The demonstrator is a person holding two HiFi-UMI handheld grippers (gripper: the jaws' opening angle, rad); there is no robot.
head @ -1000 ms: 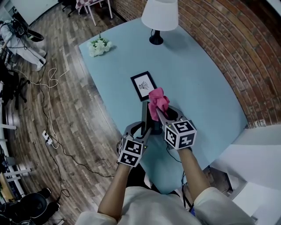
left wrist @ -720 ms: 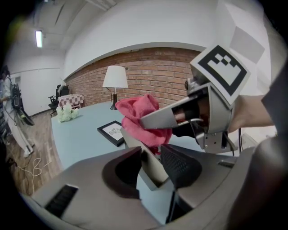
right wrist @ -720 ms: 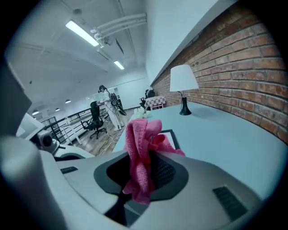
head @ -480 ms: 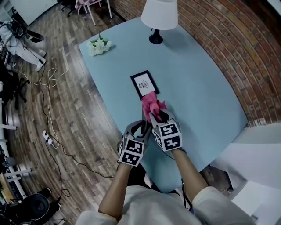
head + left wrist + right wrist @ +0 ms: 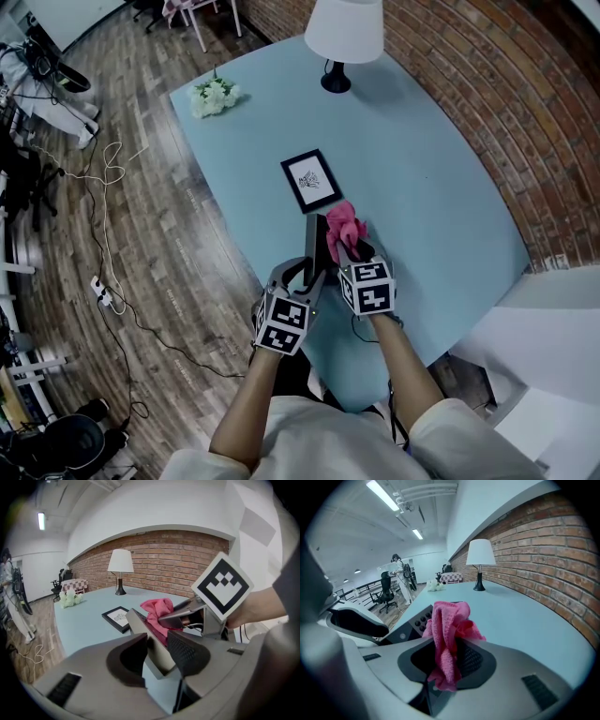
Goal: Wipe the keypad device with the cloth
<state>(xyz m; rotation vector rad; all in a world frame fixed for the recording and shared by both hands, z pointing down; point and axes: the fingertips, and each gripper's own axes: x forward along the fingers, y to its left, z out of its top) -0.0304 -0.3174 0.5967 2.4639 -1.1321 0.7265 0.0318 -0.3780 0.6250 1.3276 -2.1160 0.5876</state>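
The grey keypad device (image 5: 312, 246) stands tilted up over the blue table's near edge; my left gripper (image 5: 302, 277) is shut on its lower end (image 5: 154, 644). Its round buttons (image 5: 421, 619) face the right gripper. A bunched pink cloth (image 5: 343, 226) is pinched in my right gripper (image 5: 349, 251), which is shut on it (image 5: 449, 657). The cloth rests against the device's upper right face (image 5: 157, 616).
A black-framed picture (image 5: 311, 180) lies flat on the blue table (image 5: 412, 169) just beyond the device. A white lamp (image 5: 343, 37) and a white flower bunch (image 5: 214, 96) stand at the far end. A brick wall (image 5: 497, 84) runs along the right; cables (image 5: 108, 272) lie on the wooden floor.
The right gripper has swept the pink cloth left across the device's top, then back right and a little down. The left gripper and device have stayed put.
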